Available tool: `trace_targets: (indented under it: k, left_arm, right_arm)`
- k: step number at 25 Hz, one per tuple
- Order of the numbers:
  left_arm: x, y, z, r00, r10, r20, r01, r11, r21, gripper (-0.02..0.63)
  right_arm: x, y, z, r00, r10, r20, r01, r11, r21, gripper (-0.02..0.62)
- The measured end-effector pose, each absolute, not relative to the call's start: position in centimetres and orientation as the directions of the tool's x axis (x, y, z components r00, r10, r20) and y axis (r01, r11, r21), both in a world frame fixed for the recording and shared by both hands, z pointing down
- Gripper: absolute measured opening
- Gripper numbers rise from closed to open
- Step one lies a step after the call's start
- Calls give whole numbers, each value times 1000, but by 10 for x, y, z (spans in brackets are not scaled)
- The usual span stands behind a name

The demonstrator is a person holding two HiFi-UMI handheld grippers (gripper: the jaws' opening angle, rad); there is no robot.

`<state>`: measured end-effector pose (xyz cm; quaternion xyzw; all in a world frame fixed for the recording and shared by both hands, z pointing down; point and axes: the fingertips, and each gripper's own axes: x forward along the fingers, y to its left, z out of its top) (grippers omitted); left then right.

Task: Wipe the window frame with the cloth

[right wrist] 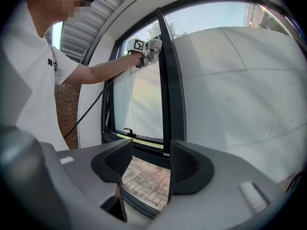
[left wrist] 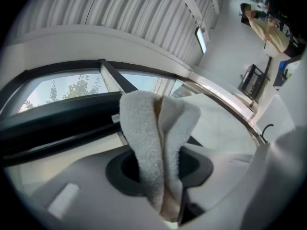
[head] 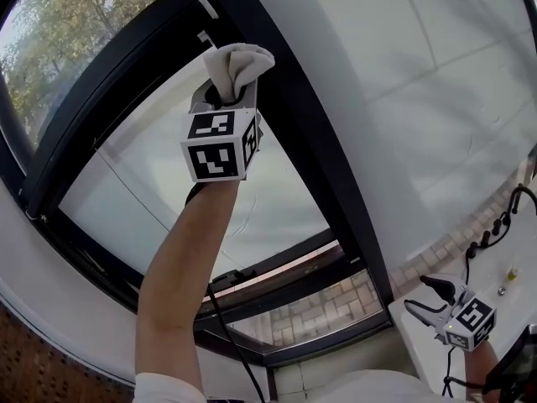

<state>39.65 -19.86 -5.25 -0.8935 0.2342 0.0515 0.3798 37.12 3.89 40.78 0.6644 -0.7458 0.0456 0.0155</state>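
Left gripper (head: 225, 97) jaws clench the white cloth (head: 241, 62) at the black window frame (head: 294, 124) upright. Hard rubbing could tug the loosely bunched cloth free. Right gripper (head: 435, 297) jaws are released and empty.

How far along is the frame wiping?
Done: the left gripper is shut on the cloth. In hand: cloth held high by the black frame. Left: no wiped stretch shows, so probably most of the frame. The right gripper is open, empty.

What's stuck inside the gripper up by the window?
A fluffy white terry cloth, pinched in the left gripper. Its bottom end is hidden down between the black jaws.
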Motion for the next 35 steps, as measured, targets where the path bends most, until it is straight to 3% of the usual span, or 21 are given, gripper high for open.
trace_targets:
  k: [19,35]
  left_arm:
    - [408,-193,115,900,-372,-229,-409,-536,-738,137]
    - [410,-192,276,905,-415,-89,-327,-548,-770,137]
  right_arm:
    - [359,38,416,-140,-984,108,-989,134,-58,249]
    - [357,45,429,-135,-980,146,-989,124,-80,247]
